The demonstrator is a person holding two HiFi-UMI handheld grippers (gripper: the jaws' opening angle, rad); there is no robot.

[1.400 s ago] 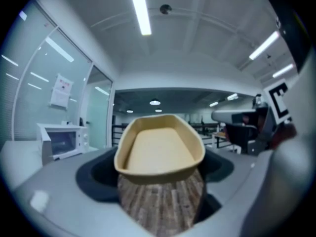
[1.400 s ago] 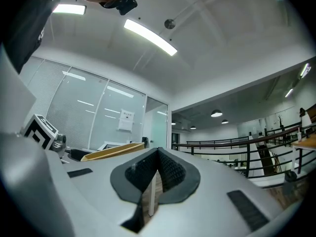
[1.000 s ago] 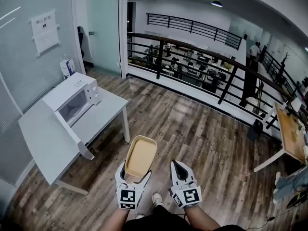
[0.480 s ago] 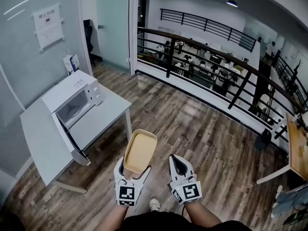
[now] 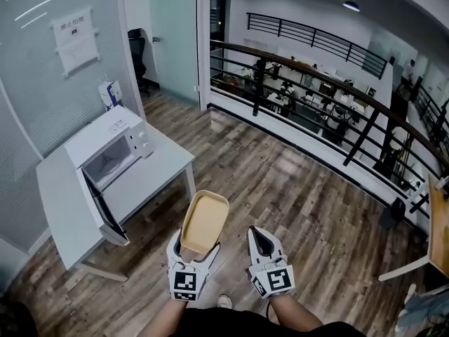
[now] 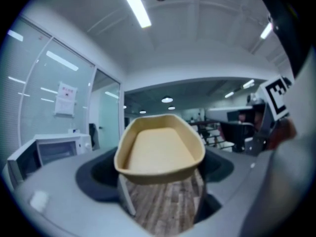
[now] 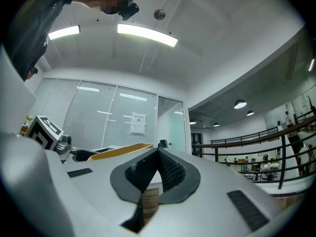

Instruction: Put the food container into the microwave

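While your left tongs (image 5: 195, 255) grasped the food container (image 5: 205, 221) and right tongs (image 5: 257, 239) were clenched empty, the open microwave (image 5: 105, 149), frame left, awaited loading.

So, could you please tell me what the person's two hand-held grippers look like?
The left gripper and right gripper both have white, wedge-shaped plastic shells, with black ribbed pads lining the jaws. Each carries a white cube printed with black square markers: the left cube and the right cube. No cables show, and the forearms are unsleeved.
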